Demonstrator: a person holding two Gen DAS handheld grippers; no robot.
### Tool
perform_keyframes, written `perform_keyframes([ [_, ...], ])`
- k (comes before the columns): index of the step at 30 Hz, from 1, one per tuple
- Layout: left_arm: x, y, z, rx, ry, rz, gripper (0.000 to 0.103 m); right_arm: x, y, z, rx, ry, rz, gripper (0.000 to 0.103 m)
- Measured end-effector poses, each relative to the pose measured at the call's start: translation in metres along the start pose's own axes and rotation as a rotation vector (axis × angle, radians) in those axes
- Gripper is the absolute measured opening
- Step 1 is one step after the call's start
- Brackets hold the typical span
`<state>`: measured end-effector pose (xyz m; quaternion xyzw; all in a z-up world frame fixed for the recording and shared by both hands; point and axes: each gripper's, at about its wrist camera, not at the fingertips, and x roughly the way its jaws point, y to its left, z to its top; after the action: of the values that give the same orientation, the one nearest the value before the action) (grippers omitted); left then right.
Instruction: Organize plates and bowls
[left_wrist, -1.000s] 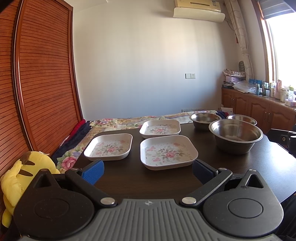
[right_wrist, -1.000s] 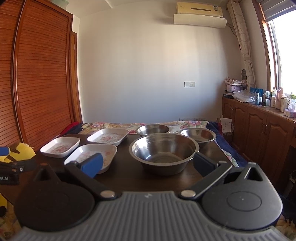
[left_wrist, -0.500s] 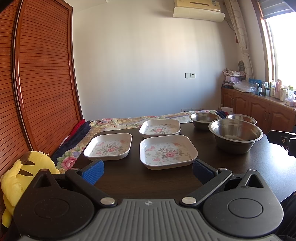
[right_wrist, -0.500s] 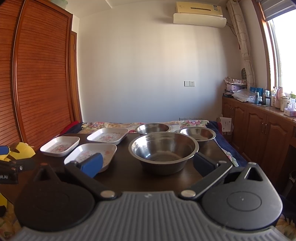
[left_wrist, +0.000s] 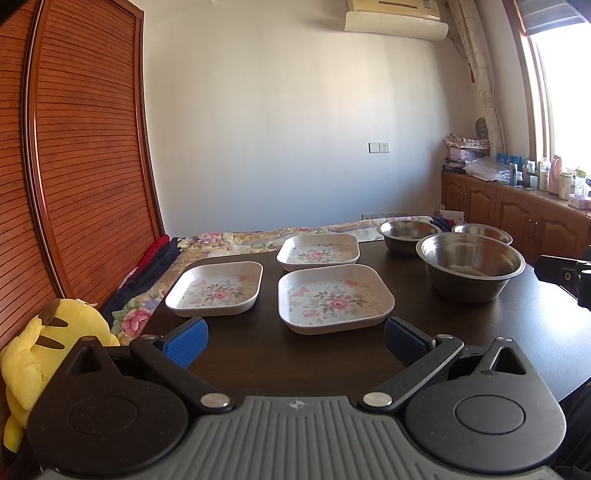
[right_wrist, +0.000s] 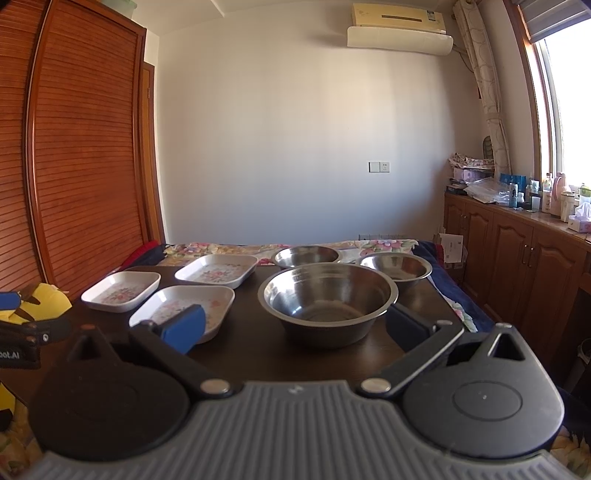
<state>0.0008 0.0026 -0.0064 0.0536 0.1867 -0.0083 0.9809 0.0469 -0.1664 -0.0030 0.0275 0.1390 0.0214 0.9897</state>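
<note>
Plates and bowls all loose on dark table (left_wrist: 258, 354), nothing stacked yet, task judged at the very start

Three square floral plates straight ahead of left gripper (left_wrist: 293, 341): nearest plate (left_wrist: 334, 297) dead centre just past the fingertips, second plate (left_wrist: 216, 288) ahead-left, third plate (left_wrist: 317, 251) further ahead behind the nearest one. All flat, upright, apart from each other, no overlap

Three steel bowls ahead of right gripper (right_wrist: 293, 326): big bowl (right_wrist: 328, 299) centred just past the fingertips, two smaller bowls behind it, far-left bowl (right_wrist: 306, 255) and far-right bowl (right_wrist: 396, 266). Rims apart or touching, cannot tell from this angle

Left gripper jaws spread wide, blue pads (left_wrist: 186, 341) well apart, holding nothing, hovering over near table edge. Right gripper jaws also spread wide, empty, same low pose over near edge. Split looks deliberate: left lined up on plates, right on bowls, each centred on nearest piece, probably so each side nests its own kind

Likely next: clamp a plate rim and a bowl rim, lift, nest into the neighbours. Thin rims, slick steel, so slip risk on a shallow bite

Outward: right gripper's body visible at far right of left view (left_wrist: 565, 275). Yellow plush toy (left_wrist: 40, 354) off to the left below table level, floral bedspread (left_wrist: 236, 238) beyond far table edge, slatted wooden door (left_wrist: 81, 147) left, cabinets (right_wrist: 524, 266) right under window
</note>
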Motion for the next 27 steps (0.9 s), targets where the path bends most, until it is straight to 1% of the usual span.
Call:
perform_keyframes([
  [7,0.01,0.001,-0.005,-0.003,0.041,-0.006,0.103,0.006,0.004,-0.002,-0.011,0.013,0.012,0.103],
  [12,0.02,0.007,-0.009,-0.005,0.077,0.01,0.103,0.015,0.01,-0.003,-0.027,0.025,0.034,0.103],
  [19,0.036,0.019,-0.004,0.01,0.097,0.022,0.103,0.032,0.025,0.0,-0.07,0.04,0.111,0.103],
  [23,0.049,0.029,0.0,0.013,0.104,0.01,0.103,0.046,0.034,0.003,-0.088,0.061,0.177,0.103],
  [27,0.065,0.039,0.004,0.011,0.11,0.005,0.103,0.06,0.042,0.005,-0.124,0.073,0.219,0.103],
])
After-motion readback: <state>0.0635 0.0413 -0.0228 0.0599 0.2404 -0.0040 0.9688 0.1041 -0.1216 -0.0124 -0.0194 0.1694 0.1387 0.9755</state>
